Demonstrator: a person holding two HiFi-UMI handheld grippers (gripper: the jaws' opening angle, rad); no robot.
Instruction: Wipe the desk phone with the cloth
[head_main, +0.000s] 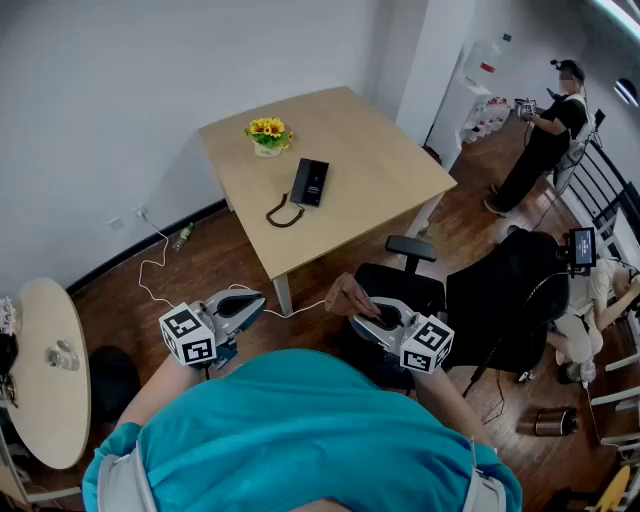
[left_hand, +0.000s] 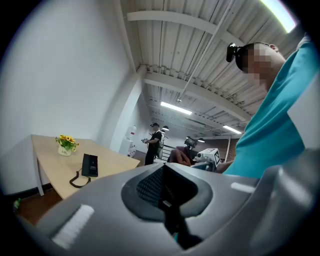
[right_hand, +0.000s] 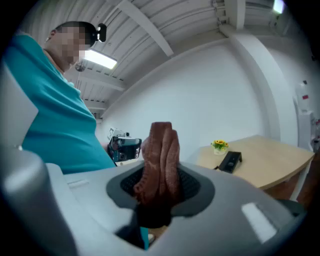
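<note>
A black desk phone (head_main: 309, 182) with a coiled cord lies on the light wooden table (head_main: 380, 160), well ahead of both grippers; it also shows small in the left gripper view (left_hand: 89, 165) and the right gripper view (right_hand: 230, 161). My right gripper (head_main: 352, 305) is shut on a folded brown cloth (right_hand: 159, 160), which sticks up out of the jaws (head_main: 345, 293). My left gripper (head_main: 252, 303) is shut with nothing in it. Both are held close to my body, short of the table's near corner.
A small pot of yellow flowers (head_main: 267, 136) stands on the table behind the phone. A black office chair (head_main: 410, 285) sits by the table's near right edge. A round side table (head_main: 45, 370) is at left. A white cable (head_main: 155, 265) trails on the wooden floor. Another person (head_main: 545, 135) stands far right.
</note>
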